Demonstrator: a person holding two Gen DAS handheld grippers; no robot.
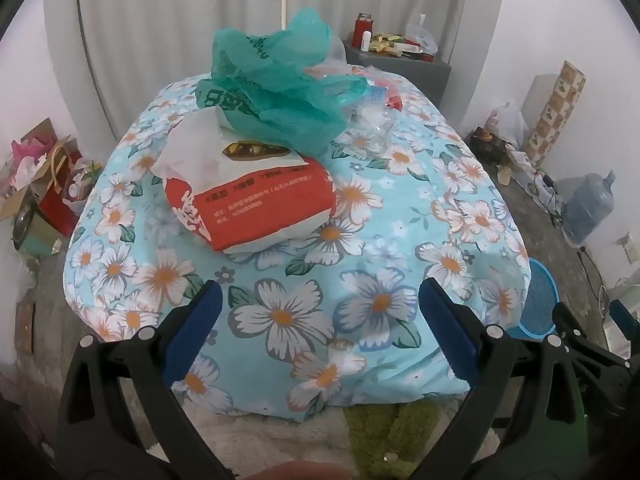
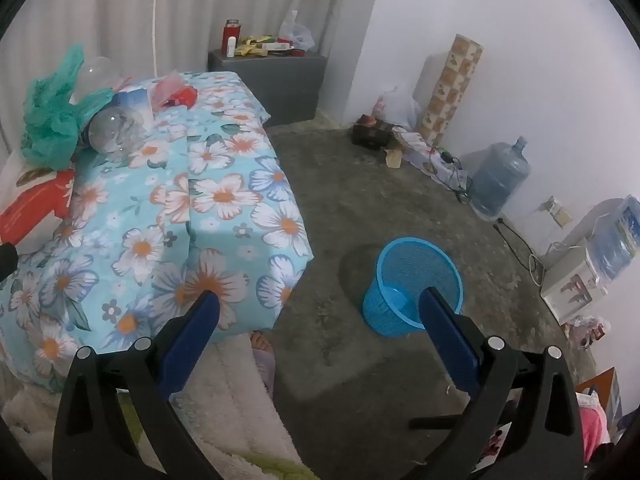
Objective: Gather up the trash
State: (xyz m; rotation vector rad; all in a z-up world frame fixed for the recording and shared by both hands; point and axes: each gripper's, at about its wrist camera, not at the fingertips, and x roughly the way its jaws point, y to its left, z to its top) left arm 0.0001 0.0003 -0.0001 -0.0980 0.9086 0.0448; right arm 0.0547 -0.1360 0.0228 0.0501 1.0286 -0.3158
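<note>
A table under a flowered blue cloth (image 1: 360,216) (image 2: 224,208) carries the trash. A red and white tissue pack (image 1: 248,192) (image 2: 32,204) lies in its middle, with a crumpled green plastic bag (image 1: 276,92) (image 2: 52,120) on top and behind. Clear plastic containers (image 2: 116,128) (image 1: 372,132) and a red wrapper (image 2: 180,96) lie farther back. My left gripper (image 1: 318,292) hovers open over the near part of the cloth, with nothing between its fingers. My right gripper (image 2: 320,300) is open above the floor at the table's corner, next to a blue mesh waste basket (image 2: 412,288) (image 1: 540,300).
A grey cabinet (image 2: 272,76) with bottles and packets stands behind the table. A water jug (image 2: 500,176), a tall patterned box (image 2: 452,88) and cables line the right wall. Boxes and bags (image 1: 44,184) crowd the floor left of the table. A person's toes (image 2: 262,342) show below the cloth.
</note>
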